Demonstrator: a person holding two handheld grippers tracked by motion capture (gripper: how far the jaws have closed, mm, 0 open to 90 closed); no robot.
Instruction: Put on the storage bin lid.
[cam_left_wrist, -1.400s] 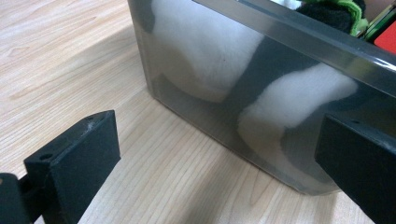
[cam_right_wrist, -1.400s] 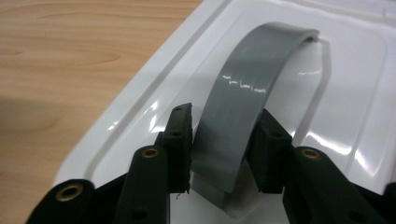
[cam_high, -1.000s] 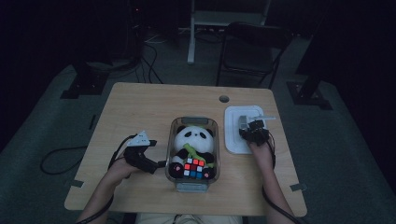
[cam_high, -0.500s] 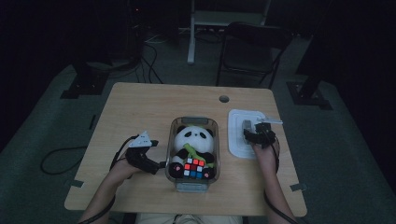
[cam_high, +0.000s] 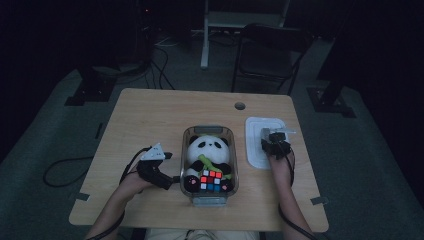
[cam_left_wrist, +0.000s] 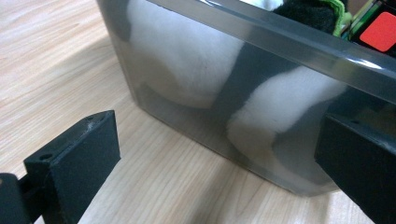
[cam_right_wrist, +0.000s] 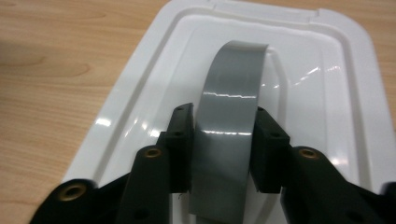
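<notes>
A clear plastic bin (cam_high: 209, 128) stands in the middle of the table. Inside it are a panda plush (cam_high: 207, 150) and a colour cube (cam_high: 210, 181). The bin's white lid (cam_high: 256, 150) lies flat to its right. My right gripper (cam_high: 272, 136) is over the lid. In the right gripper view, my right gripper (cam_right_wrist: 223, 149) is shut on the lid's grey handle (cam_right_wrist: 231, 93). My left gripper (cam_high: 172, 179) is by the bin's left wall. In the left gripper view, my left gripper (cam_left_wrist: 219, 154) stands open close to the bin wall (cam_left_wrist: 299, 46), and the panda shows through it.
The wooden table (cam_high: 150, 120) has a cable hole (cam_high: 240, 106) at the back. A chair (cam_high: 270, 55) and a stand (cam_high: 205, 35) are on the floor beyond the far edge. Cables trail off the table's left side.
My right gripper has shifted slightly over the lid and now sits at its handle. The left gripper has stayed beside the bin.
</notes>
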